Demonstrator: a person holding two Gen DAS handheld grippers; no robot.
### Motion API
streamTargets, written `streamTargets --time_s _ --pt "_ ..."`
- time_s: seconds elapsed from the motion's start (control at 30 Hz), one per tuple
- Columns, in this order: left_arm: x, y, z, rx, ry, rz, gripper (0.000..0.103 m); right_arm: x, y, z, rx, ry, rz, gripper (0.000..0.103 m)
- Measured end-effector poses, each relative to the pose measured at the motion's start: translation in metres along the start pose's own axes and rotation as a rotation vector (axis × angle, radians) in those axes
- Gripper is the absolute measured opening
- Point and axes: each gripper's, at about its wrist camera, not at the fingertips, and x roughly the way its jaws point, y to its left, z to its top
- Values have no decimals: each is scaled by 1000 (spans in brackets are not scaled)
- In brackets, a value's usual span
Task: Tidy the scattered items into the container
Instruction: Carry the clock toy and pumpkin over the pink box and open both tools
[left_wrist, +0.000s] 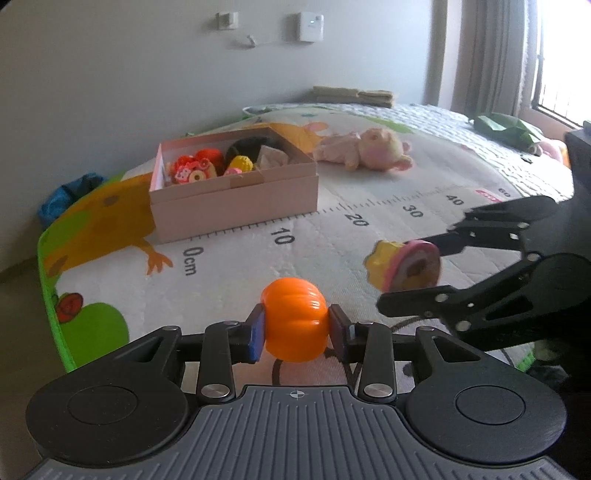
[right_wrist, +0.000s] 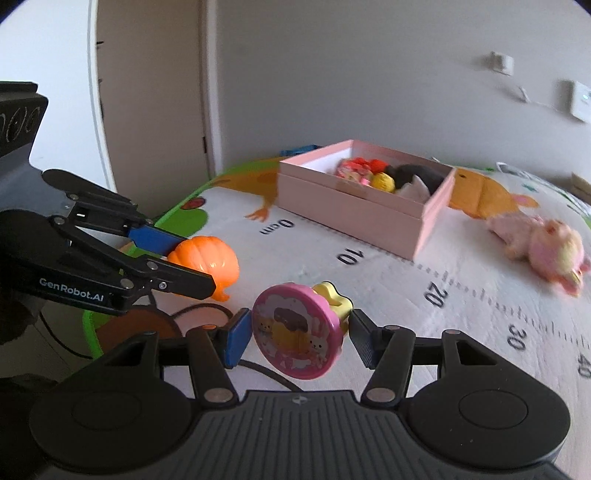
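My left gripper (left_wrist: 295, 332) is shut on an orange toy pumpkin (left_wrist: 294, 319), held above the play mat; the same pumpkin (right_wrist: 205, 260) and left gripper (right_wrist: 184, 258) show at the left of the right wrist view. My right gripper (right_wrist: 295, 334) is shut on a pink and yellow round toy (right_wrist: 299, 330) with cartoon animals on its face. That toy (left_wrist: 404, 267) and the right gripper (left_wrist: 410, 269) appear at the right of the left wrist view. The pink cardboard box (left_wrist: 236, 201) stands ahead on the mat with several toys inside; in the right wrist view the box (right_wrist: 354, 210) is up and ahead.
A pink plush doll (left_wrist: 365, 149) lies on the mat right of the box, also the doll (right_wrist: 543, 245) at far right. The mat (left_wrist: 369, 221) bears a printed ruler. Its green edge (left_wrist: 51, 295) drops to the floor on the left. A black cable (right_wrist: 207, 312) trails on the mat.
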Motion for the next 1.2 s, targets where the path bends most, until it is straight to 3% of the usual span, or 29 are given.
streamTargets --time_s 0.17,0.37,0.73,0.83,0.87,0.97,1.2 --pt "-6 14 4 -27 1 -11 40 1 -1 12 -22 -15 12 57" --pt "-6 38 29 -47 -69 43 40 7 -17 37 -73 -71 -30 57" --pt "49 88 138 -40 -216 111 40 68 -59 124 -185 -210 -123 57" --pt "72 104 164 -62 -229 75 41 94 -71 143 -179 -222 -137 63" --pt "79 109 170 -76 -233 56 43 101 -75 146 -173 -216 -136 72" --pt "98 124 182 -125 -237 77 62 113 -84 147 -145 -205 -127 75" --pt "127 126 177 -161 -170 123 79 103 -106 116 -93 -179 -150 82"
